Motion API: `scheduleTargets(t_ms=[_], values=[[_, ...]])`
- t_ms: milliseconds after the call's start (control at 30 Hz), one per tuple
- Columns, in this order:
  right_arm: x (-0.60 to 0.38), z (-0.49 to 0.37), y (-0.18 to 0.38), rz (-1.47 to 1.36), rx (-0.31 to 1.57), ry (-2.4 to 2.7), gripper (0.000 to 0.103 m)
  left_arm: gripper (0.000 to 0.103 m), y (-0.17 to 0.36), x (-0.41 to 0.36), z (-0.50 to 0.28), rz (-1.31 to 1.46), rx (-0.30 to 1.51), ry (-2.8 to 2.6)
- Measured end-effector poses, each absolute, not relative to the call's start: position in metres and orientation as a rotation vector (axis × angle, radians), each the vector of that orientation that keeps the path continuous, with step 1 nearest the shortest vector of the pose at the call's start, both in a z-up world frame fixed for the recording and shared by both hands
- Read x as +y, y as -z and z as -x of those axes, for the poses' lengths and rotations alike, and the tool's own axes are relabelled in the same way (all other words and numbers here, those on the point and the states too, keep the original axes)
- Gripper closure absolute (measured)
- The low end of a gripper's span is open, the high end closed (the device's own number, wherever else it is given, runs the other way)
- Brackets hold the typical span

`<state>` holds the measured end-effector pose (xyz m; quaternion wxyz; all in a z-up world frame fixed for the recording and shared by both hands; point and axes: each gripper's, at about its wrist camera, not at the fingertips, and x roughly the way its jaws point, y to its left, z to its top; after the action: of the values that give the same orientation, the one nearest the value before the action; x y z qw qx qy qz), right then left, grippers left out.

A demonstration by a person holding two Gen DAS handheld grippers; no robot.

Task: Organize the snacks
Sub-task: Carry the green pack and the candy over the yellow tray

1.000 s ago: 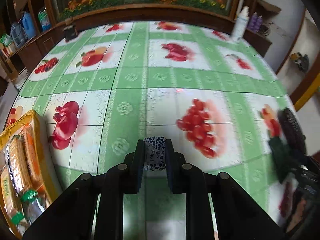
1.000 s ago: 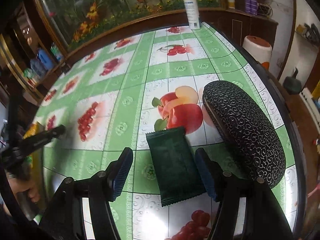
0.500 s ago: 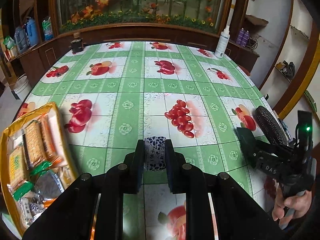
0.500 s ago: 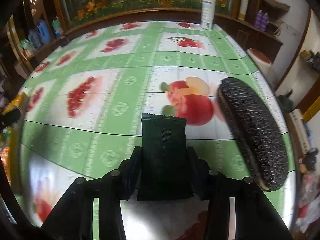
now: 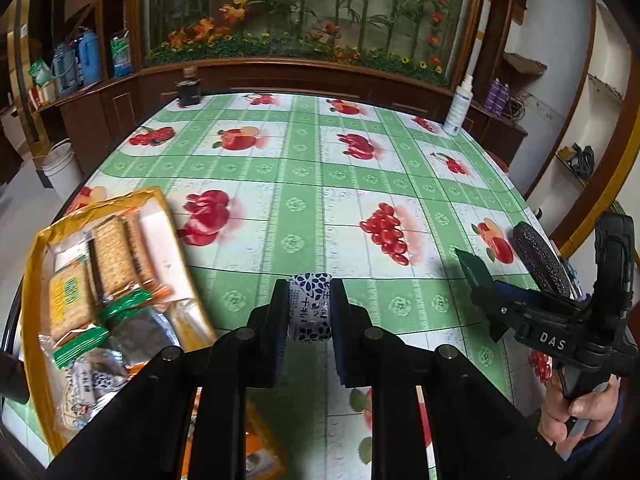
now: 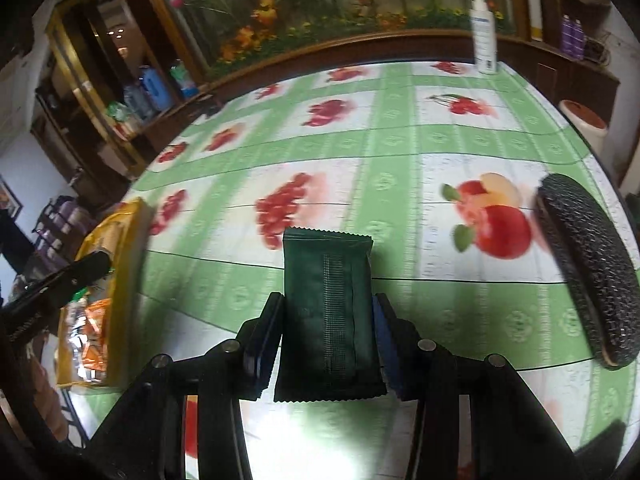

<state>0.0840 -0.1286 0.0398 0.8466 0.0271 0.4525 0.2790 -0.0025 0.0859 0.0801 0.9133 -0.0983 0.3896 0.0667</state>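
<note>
While the left gripper (image 5: 310, 312) pinches a small blue-patterned packet (image 5: 310, 307) at frame centre, the right gripper (image 6: 328, 332) clamps a dark green packet (image 6: 327, 312); yellow snack tray (image 5: 36, 248) at left.

I see a big table (image 5: 304, 184) with a green and white cloth that has red fruit pictures on it. At the far side there is a dark wood cabinet (image 5: 320, 76), and behind it a glass panel (image 5: 312, 8) with orange flowers and green stems. On the left, wood shelves (image 5: 60, 92) hold blue bottles. A white bucket (image 5: 62, 162) stands on the pale floor. The wall on the right (image 5: 560, 40) is white.
</note>
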Motion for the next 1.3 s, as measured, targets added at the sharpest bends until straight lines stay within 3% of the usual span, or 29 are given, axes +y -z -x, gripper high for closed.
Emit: scheduleTargets(t_ms=[733, 1300], values=[[0.022, -0.022, -0.072, 0.003, 0.93, -0.946, 0.058, 0.086, -0.065, 0.2, 0.101, 0.397, 0.725, -0.371], [0.138, -0.002, -0.041, 0.119, 0.962, -0.986, 0.058, 0.086, -0.036, 0.202, 0.11, 0.245, 0.709, -0.509]])
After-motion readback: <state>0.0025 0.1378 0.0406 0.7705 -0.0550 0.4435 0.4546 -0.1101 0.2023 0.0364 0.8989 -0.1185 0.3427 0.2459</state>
